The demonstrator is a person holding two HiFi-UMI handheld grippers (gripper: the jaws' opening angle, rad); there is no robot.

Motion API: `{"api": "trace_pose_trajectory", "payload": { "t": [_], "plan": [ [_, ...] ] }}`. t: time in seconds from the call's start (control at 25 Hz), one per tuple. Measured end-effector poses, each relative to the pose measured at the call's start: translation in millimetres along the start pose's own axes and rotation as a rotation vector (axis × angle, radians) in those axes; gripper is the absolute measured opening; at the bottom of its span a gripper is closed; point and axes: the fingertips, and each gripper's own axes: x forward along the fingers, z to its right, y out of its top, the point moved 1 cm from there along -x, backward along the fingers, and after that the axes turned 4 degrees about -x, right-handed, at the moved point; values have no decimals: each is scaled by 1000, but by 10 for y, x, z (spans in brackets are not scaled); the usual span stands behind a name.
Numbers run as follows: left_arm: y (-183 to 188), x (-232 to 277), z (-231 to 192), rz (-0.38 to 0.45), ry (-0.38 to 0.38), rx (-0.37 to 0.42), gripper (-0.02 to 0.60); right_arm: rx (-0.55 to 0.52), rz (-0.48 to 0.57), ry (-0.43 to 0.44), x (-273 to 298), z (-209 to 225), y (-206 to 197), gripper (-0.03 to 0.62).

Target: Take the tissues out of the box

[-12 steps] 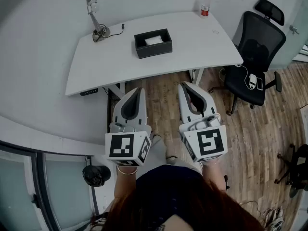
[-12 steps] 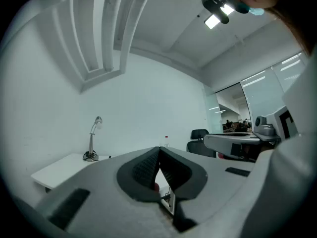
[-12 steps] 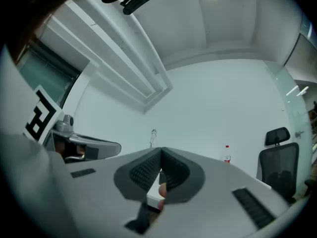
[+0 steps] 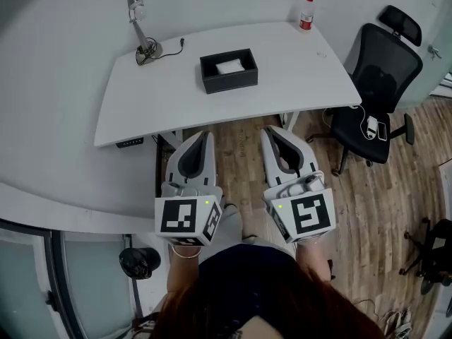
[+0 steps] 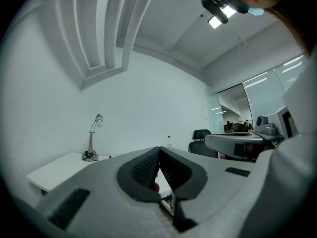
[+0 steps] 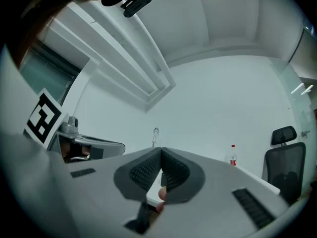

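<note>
1. Ahead of both tools and well apart from them, on a white curved counter [image 4: 162,94]: a black open-topped rectangular tissue box [image 4: 227,78]. White tissues [image 4: 231,66] showing inside, none lifted out yet.
2. Nearest the viewer, side by side above a brown wooden plank floor [image 4: 240,154]: the grey-white left hand-held gripper [image 4: 203,138] and its matching right hand-held gripper [image 4: 274,133]. Both pointing roughly level toward the counter, both short of its near edge.
3. Left hand-held gripper [image 5: 158,151], seen from its own camera: dark ribbed pads pressed together at the tips, nothing clamped. Right hand-held gripper [image 6: 161,152]: likewise closed tip to tip and empty.
4. Deciding relation: box straight ahead, roughly on the line between the two tools, perhaps a touch toward the left one. Neither side clearly nearer.
5. Long axis of the box running left to right, about parallel to the counter's near edge. Open top facing up, so probably a reach forward, then down from above, with the pads parted first.
6. Open room: bare counter on every side of the box. Silver desk lamp [image 4: 141,27] at the far left and a clear plastic bottle with a red cap [image 4: 306,14] at the far right, both well apart from the box.
7. Black mesh office chair [image 4: 378,83] beside the counter's right end, off the likely path.
8. Possible trouble: a light box sliding or lifting along with the tissues, so likely worth steadying one wall with the other tool.
</note>
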Motion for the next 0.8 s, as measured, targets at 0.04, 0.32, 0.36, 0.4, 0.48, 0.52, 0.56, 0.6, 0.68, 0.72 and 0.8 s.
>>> {"api": "trace_pose_trajectory", "payload": {
  "t": [0.04,0.32,0.36,0.4,0.48,0.52,0.56,0.6,0.68,0.72,0.8],
  "plan": [
    [-2,37,-43,0,0,-3,20,-1,-4,6,55,-11,-12,20],
    [-5,300,-344,0,-6,-21,20,89,-5,51,426,-24,-89,18],
    [-5,343,-390,-1,-8,-23,20,98,-7,52,483,-19,-97,20],
    [-6,386,-436,-2,-10,-25,20,99,-15,47,541,-8,-110,20],
    [-11,469,-522,-6,-18,-25,20,83,-37,35,651,15,-159,20],
    [-13,508,-565,-9,-25,-25,20,76,-47,32,705,19,-178,20],
    [-10,544,-609,-9,-31,-26,20,71,-60,24,759,23,-189,20],
    [0,578,-654,-7,-36,-27,20,66,-74,15,813,27,-195,20],
    [25,650,-745,-1,-42,-30,20,57,-84,14,925,13,-198,20],
    [28,689,-788,-2,-46,-29,21,55,-82,19,980,1,-203,20],
    [23,764,-869,-5,-56,-30,20,65,-110,10,1072,6,-250,20]
  ]
}}
